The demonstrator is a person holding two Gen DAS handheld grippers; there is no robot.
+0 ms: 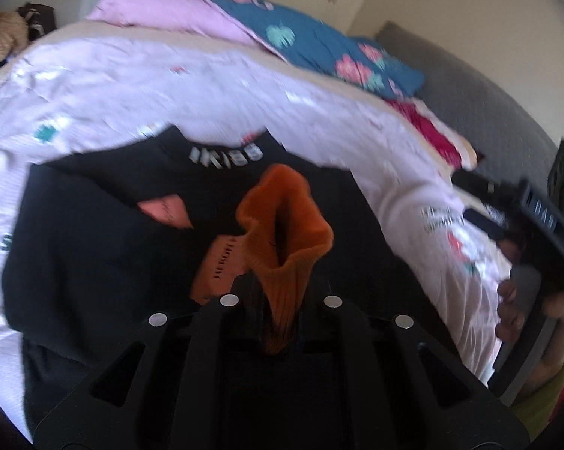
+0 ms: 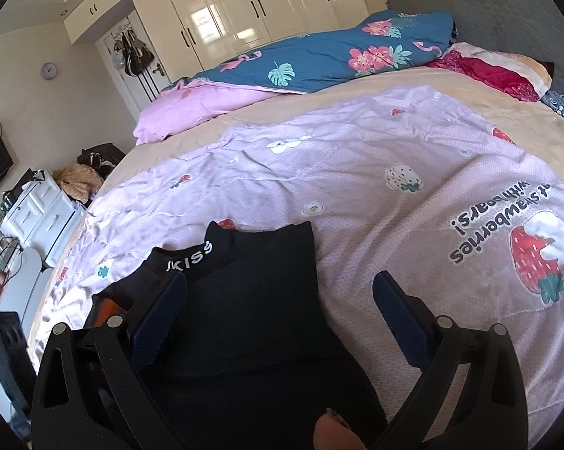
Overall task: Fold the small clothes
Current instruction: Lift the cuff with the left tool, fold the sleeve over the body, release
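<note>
One orange sock (image 1: pixel 282 232) stands pinched in the left claw (image 1: pixel 278 300), cuff rising toward frame centre, directly over the black garment (image 1: pixel 94 243) on the bed (image 2: pixel 357 172) (nearer this hand). The right claw (image 2: pixel 278 300) gapes wide, empty, at the garment's right edge.

One black garment (image 2: pixel 251 292) lettered "KISS" and one orange sock (image 1: pixel 282 232) lie on one bed (image 2: pixel 214 127), alongside one lilac strawberry-print sheet (image 2: pixel 357 172), one blue floral quilt (image 2: pixel 319 56) and one red pillow (image 2: pixel 488 71).
</note>
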